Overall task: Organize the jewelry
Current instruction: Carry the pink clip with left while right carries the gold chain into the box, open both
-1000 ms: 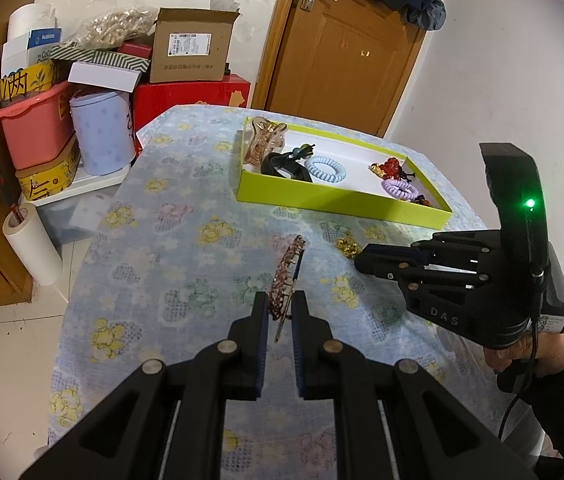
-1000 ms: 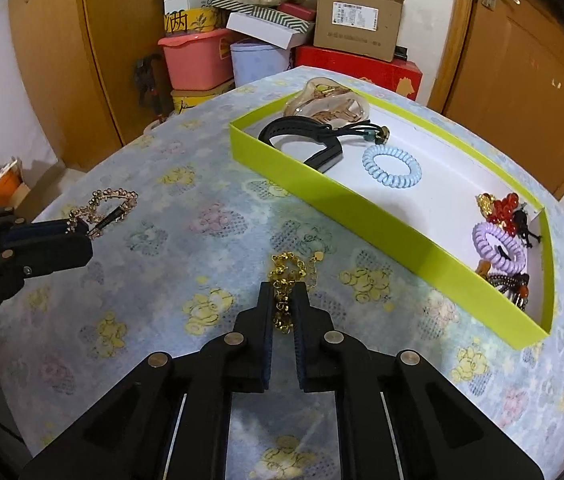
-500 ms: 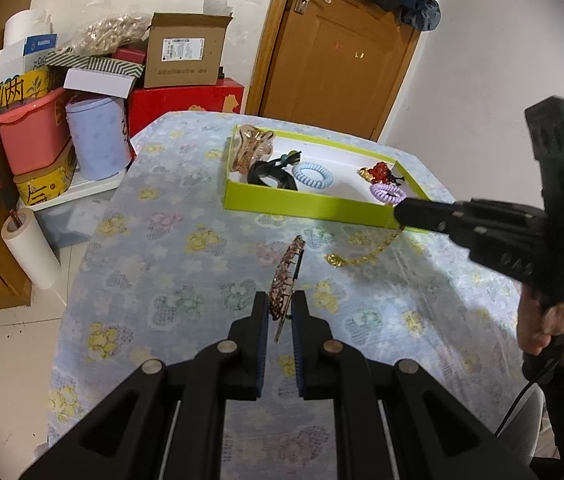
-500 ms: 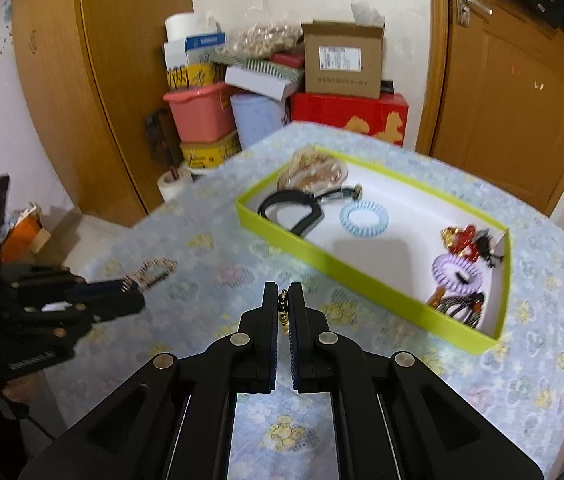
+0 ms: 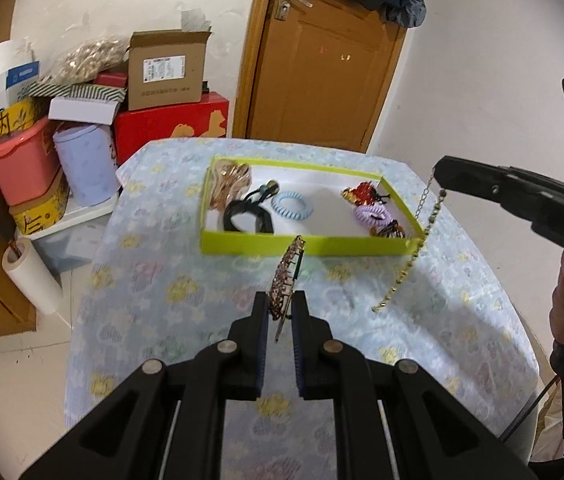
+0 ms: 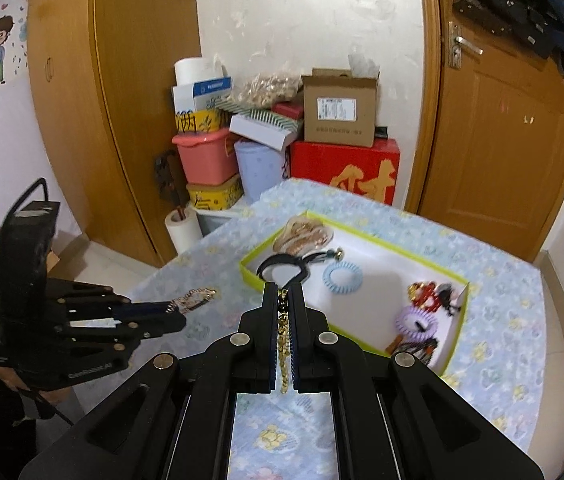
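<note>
once on cloth, chain [image 5: 410, 258] now airborne

Even indoor light, soft shadows on table [image 5: 209, 280]. Heavy fisheye bend w/ black corners; slight blur at 6 o'clock.

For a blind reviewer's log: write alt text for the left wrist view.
The left tongs pinch a beaded hair clip above a floral tablecloth. At right, the right tongs dangle a gold chain near a lime-green tray that holds hair ties and clips.
</note>
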